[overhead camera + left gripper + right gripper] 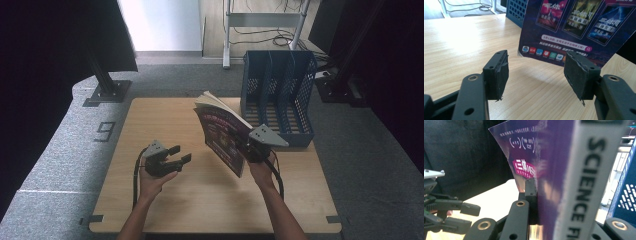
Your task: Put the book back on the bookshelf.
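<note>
Magazine [223, 136] lifted, clamped in right gripper [254, 150]; left gripper [181, 155] wide, empty; filing into rack [278, 95] at desk's far right corner pending.

magazine [222, 135]: purple cover, white spine lettered SCIENCE | held upright, tilted, lower corner just above the table [165, 200] | mid-table, toward far right corner, pages fanning on top

The magazine [224, 137] has a purple cover with pink and white print and a white spine lettered black. The file rack [278, 95] is blue perforated mesh, the surface [165, 130] pale woodgrain, the floor [60, 145] seemingly speckled grey.
</note>
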Motion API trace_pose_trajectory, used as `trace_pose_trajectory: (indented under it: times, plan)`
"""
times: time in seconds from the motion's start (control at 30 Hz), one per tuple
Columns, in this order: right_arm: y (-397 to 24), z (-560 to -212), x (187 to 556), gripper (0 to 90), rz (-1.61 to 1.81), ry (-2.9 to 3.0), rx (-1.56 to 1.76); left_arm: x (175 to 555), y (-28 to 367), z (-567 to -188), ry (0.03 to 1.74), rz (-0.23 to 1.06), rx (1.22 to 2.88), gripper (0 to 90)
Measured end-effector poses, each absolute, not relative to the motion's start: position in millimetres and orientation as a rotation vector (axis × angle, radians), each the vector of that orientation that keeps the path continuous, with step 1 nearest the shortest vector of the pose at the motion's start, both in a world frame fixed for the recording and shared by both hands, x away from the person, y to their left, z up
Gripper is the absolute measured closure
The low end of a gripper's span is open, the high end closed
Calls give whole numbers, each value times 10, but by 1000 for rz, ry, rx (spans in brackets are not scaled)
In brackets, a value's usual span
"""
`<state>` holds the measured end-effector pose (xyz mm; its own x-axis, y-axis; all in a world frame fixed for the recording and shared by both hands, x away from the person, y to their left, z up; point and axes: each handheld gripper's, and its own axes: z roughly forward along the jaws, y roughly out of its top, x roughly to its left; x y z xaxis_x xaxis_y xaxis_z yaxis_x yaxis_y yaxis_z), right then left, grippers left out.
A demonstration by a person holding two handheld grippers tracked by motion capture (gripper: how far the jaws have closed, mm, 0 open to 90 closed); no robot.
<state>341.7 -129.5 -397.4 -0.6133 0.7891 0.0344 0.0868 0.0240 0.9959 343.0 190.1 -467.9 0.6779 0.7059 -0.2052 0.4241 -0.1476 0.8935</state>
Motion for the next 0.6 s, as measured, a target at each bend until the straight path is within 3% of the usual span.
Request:
trace_pose_trajectory:
  times: [0.6]
  plan:
    - [-1418,-3839,3436,818,1631,1704,916,3422,1883,-4709,908,305,1797,368]
